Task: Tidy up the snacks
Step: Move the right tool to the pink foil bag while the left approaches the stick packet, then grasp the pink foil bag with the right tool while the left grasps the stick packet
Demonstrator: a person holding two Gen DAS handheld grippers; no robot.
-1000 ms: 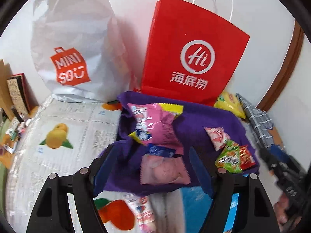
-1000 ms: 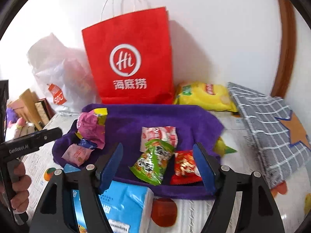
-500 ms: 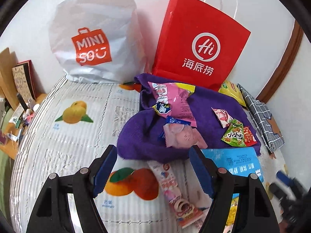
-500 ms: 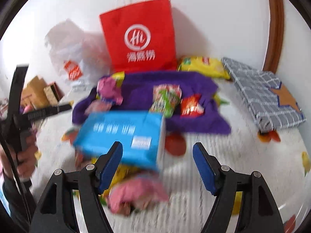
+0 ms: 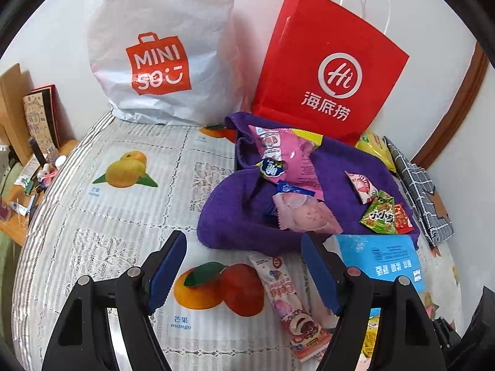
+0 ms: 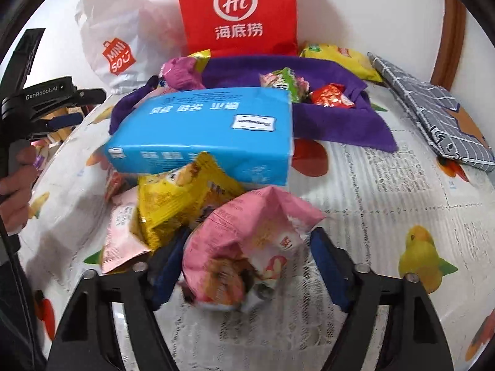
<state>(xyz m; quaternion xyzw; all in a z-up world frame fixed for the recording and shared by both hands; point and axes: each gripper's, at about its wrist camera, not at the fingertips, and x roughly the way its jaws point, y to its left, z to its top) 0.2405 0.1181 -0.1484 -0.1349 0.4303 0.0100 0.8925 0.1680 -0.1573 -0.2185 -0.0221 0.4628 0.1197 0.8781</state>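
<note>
My right gripper points down at a pile of snacks on the fruit-print tablecloth. Its jaws are closing, and a puffy pink snack bag fills the gap between them. A yellow snack bag and a blue tissue pack lie just beyond it. My left gripper hovers open and holds nothing, in front of a purple cloth that carries several snack packets. A pink strip snack lies under it.
A red paper bag and a white plastic bag stand against the back wall. A grey checked cloth and a yellow chip bag lie at the right. A cluttered shelf borders the left edge.
My right gripper dropped toward the near pile, and the pink bag now sits between its narrowing jaws. My left gripper pulled back from the purple cloth, then held still.
</note>
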